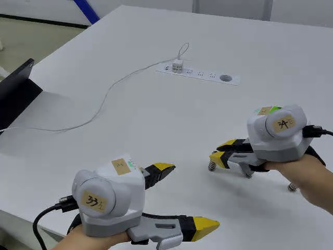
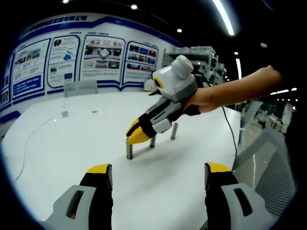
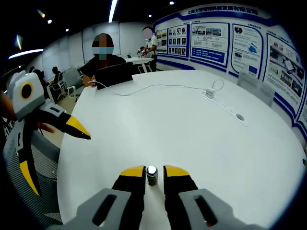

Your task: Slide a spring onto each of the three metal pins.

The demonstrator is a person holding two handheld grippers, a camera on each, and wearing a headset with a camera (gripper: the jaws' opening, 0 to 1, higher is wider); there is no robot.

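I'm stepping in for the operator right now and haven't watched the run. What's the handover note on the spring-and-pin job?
Left gripper: jaws open, empty, clear of the pins.
Right gripper: jaws flank the nearest pin, which wears a spring; whether they grip it is unclear.
Three pins stand in a row on the table: nearest, middle pin, far pin.
Done: all three appear to carry springs.
Left: check the nearest spring is seated, then withdraw.

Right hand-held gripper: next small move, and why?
Probably nudge the right hand-held gripper straight down to seat the spring on its pin: jaws closely flank the pin's top, coils showing just below. The left hand-held gripper is open, apart.
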